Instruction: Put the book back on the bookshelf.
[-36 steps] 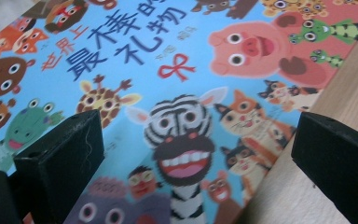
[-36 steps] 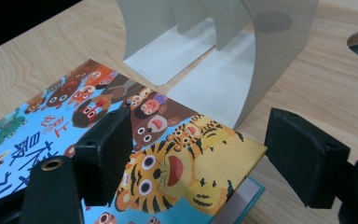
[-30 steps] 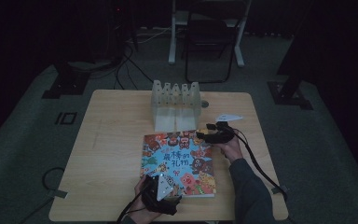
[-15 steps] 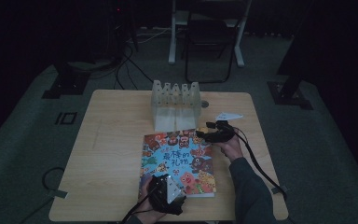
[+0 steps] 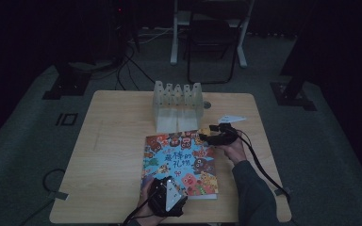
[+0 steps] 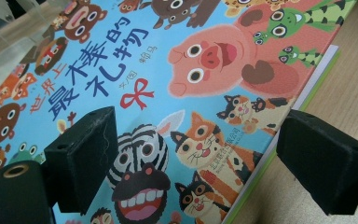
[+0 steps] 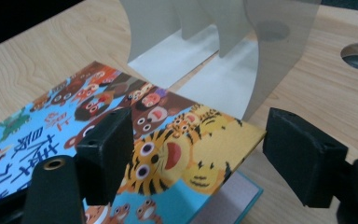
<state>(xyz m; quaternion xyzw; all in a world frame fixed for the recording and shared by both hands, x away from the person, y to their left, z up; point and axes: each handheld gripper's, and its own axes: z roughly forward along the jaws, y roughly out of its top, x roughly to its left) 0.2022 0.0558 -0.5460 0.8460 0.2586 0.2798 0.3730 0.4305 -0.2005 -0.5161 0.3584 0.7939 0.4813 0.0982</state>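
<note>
I have both grippers at opposite corners of the picture book (image 5: 181,162), which lies flat on the table (image 5: 118,141). The left gripper (image 6: 200,158) straddles the near corner; its jaws have just been closing slightly but stand released. The right gripper (image 7: 198,154) is released too, the lifted far cover corner between its jaws, the slotted rack (image 7: 223,42) just beyond, presumably the book's destination.
</note>
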